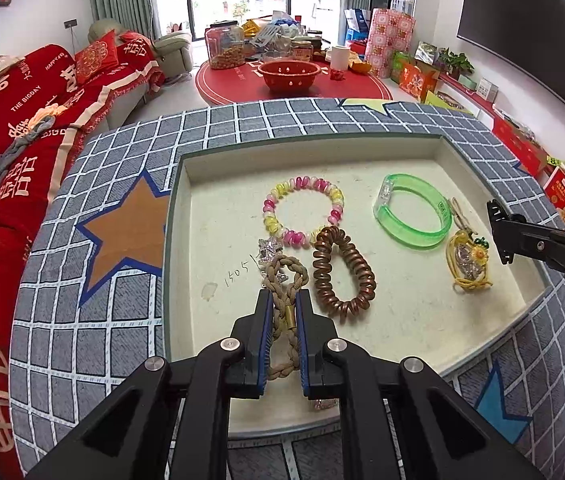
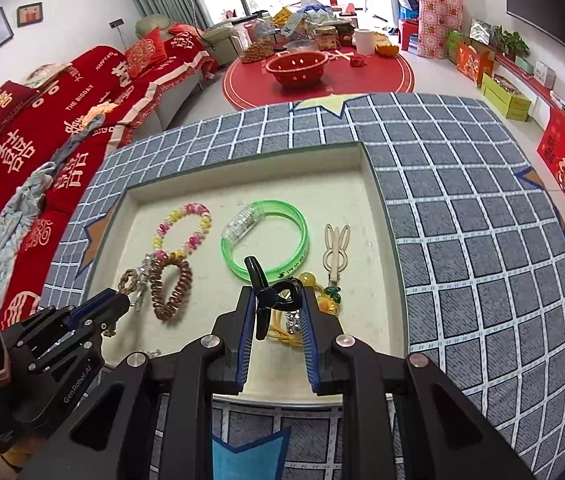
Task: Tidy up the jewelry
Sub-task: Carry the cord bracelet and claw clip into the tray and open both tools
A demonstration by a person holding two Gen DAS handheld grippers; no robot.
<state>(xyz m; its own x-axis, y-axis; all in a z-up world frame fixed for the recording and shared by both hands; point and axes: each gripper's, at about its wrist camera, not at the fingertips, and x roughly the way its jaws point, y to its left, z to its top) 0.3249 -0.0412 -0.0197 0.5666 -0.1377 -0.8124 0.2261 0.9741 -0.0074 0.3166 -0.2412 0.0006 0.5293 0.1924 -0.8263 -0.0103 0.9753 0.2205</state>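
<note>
- Your left gripper (image 1: 284, 300) is clamped on the rope bracelet (image 1: 284, 280), held over the near left of the tray (image 1: 362, 148)
- Your right gripper (image 2: 276, 300) is clamped on a black clip (image 2: 266, 292), above the yellow charm (image 2: 282, 330) lying in the tray
- On the tray floor: bead bracelet (image 1: 304, 210), brown coil (image 1: 342, 272) touching it, green bangle (image 1: 412, 210) to the right, wooden clip (image 2: 336, 250) beside the bangle

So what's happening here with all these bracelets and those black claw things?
A person is sorting jewelry in a shallow tray with two hand-held grippers. The left gripper has its jaws shut on a tan braided rope bracelet, and the right gripper on a black hair clip. A green bangle, pink-and-yellow beaded bracelet and brown coil hair tie already lie in the tray.
</note>
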